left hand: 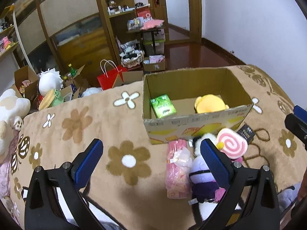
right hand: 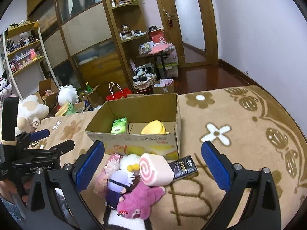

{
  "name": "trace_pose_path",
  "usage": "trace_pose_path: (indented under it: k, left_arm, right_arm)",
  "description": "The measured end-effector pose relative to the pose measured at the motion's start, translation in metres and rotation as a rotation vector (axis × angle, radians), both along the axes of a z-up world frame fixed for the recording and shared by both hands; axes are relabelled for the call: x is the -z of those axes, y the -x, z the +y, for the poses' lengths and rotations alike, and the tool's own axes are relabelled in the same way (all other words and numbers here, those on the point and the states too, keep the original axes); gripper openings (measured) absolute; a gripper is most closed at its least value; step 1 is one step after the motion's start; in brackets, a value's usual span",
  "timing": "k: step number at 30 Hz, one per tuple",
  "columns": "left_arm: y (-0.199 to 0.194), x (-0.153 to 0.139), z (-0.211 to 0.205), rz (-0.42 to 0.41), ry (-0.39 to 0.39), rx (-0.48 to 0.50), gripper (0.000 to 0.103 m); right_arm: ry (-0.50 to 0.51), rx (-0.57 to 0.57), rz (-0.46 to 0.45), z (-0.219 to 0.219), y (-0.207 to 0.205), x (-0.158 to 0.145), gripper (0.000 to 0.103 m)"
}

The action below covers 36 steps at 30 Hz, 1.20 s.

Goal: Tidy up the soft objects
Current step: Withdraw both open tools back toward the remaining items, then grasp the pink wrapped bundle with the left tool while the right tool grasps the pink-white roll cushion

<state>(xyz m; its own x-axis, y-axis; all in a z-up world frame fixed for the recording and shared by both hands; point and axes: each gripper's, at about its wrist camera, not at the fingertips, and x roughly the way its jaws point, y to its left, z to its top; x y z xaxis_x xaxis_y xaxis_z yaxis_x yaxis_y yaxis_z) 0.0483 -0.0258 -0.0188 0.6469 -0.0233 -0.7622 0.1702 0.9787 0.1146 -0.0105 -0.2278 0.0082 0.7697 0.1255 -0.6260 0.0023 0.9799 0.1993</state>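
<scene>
Left wrist view: left gripper (left hand: pixel 151 158) spread wide, blue pads (left hand: pixel 87 163) apart, nothing between them but flowered beige blanket (left hand: pixel 92 126). Right pad overlapping a heap of soft toys near the right side, not pressing on any of them. Cardboard box (left hand: pixel 195 122) standing open on the blanket, far of the heap and touching or nearly touching it. Inside: green tissue pack (left hand: pixel 163 106) at left leaning on the left wall, yellow plush (left hand: pixel 210 103) at right against the near wall. Just near of the box: pink swirl-roll plush (left hand: pixel 231 144), purple-and-white doll (left hand: pixel 201 174), pink plastic packet (left hand: pixel 177 170) lying flat to the doll's left, black packet (left hand: pixel 246 134) by the box's right corner. Tip of the right gripper poking in at the right edge.

Right wrist view: right gripper (right hand: pixel 152 163) likewise fully spread, holding nothing; heap lying between the fingers, closer to the left one, untouched. Swirl-roll plush resting on top, magenta plush (right hand: pixel 142 199) nearest, doll's head just left of it, a white fluffy toy (right hand: pixel 130 161) behind. Black packet lying right of the roll, touching it. Box directly far of the heap, same two items inside. Left gripper visible at the far left edge, also wide open, well apart from the heap.

Beyond the blanket's far left edge: red paper bag (left hand: pixel 109 79), white plush head (left hand: pixel 50 82), open cartons on the floor.
</scene>
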Motion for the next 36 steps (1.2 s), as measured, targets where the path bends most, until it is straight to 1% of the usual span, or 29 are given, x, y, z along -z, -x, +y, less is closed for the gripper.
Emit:
trace_pose_path:
  k: [8, 18, 25, 36]
  left_arm:
    - [-0.012, 0.019, -0.001, 0.078, -0.012, -0.006, 0.1]
    - [-0.036, 0.047, -0.001, 0.181, 0.006, -0.035, 0.1]
    - [-0.049, 0.068, -0.004, 0.235, 0.004, -0.063, 0.1]
    - [-0.065, 0.098, -0.009, 0.315, 0.0, -0.076, 0.1]
  right_arm:
    - [-0.001, 0.01, 0.044, -0.001, -0.005, 0.017, 0.103]
    - [-0.013, 0.015, 0.1, -0.004, -0.024, 0.042, 0.103]
    - [-0.02, 0.022, 0.132, -0.005, -0.037, 0.055, 0.103]
    - [-0.033, 0.032, 0.193, -0.006, -0.055, 0.078, 0.103]
